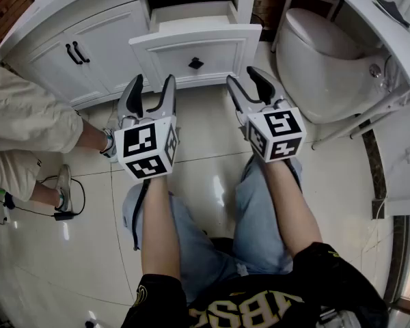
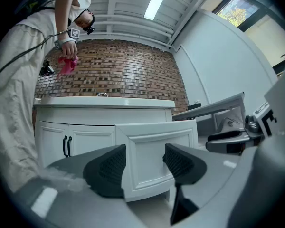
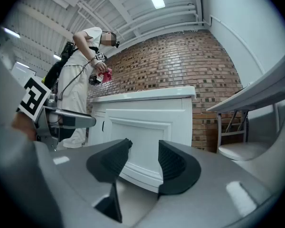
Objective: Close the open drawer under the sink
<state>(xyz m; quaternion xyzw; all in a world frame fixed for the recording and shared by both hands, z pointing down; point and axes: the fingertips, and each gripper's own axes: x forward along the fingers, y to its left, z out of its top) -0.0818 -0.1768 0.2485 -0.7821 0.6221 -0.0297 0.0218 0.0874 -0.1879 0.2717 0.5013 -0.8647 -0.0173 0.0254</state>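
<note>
Drawer point(image 1: 191, 50) under the sink is standing pulled out from the white vanity point(image 1: 44, 57). Its front panel, with a black knob point(image 1: 196, 63), is projecting over the tiled floor point(image 1: 205, 176).

Left gripper point(image 1: 151, 86) is pointing level at the left part of the drawer front. Its jaws are standing partly apart and gripping nothing; only the panel is showing beyond them.

Right gripper point(image 1: 247, 79) is pointing toward the front's right edge, jaws likewise partly apart and empty.

Both sets of tips are sitting close in front of the panel, apart from it.

Toilet point(image 1: 321, 60) is standing right of the vanity. A second person point(image 1: 27, 121) is standing at the left, near the cabinet doors point(image 1: 102, 46).
</note>
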